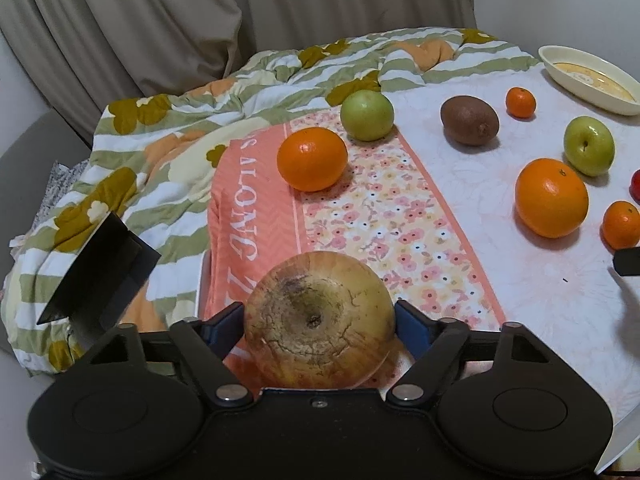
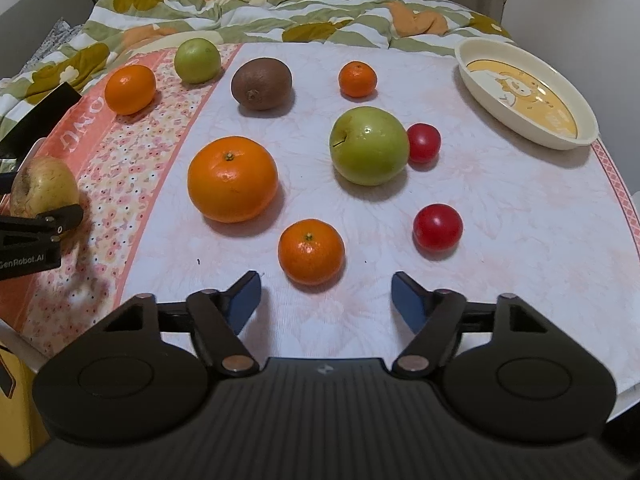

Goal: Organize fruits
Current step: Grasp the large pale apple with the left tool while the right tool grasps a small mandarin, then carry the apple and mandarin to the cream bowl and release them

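Note:
My left gripper point(image 1: 319, 316) is shut on a yellow-brown apple point(image 1: 319, 320) and holds it just above the peach floral cloth; the apple also shows at the left edge of the right wrist view point(image 2: 42, 184). My right gripper point(image 2: 326, 298) is open and empty, just short of a small mandarin point(image 2: 311, 251). On the table lie a large orange point(image 2: 233, 179), a green apple point(image 2: 369, 145), two red fruits point(image 2: 437, 227) point(image 2: 423, 142), a kiwi point(image 2: 261, 83), another small mandarin point(image 2: 357, 79), an orange point(image 2: 130, 89) and a second green apple point(image 2: 197, 60).
A cream oval dish point(image 2: 588, 132) stands empty at the far right of the table. A rumpled green, white and orange blanket point(image 2: 248, 4) lies behind the table, with curtains point(image 1: 160, 20) beyond. A black flat object point(image 1: 100, 268) sticks up at the left.

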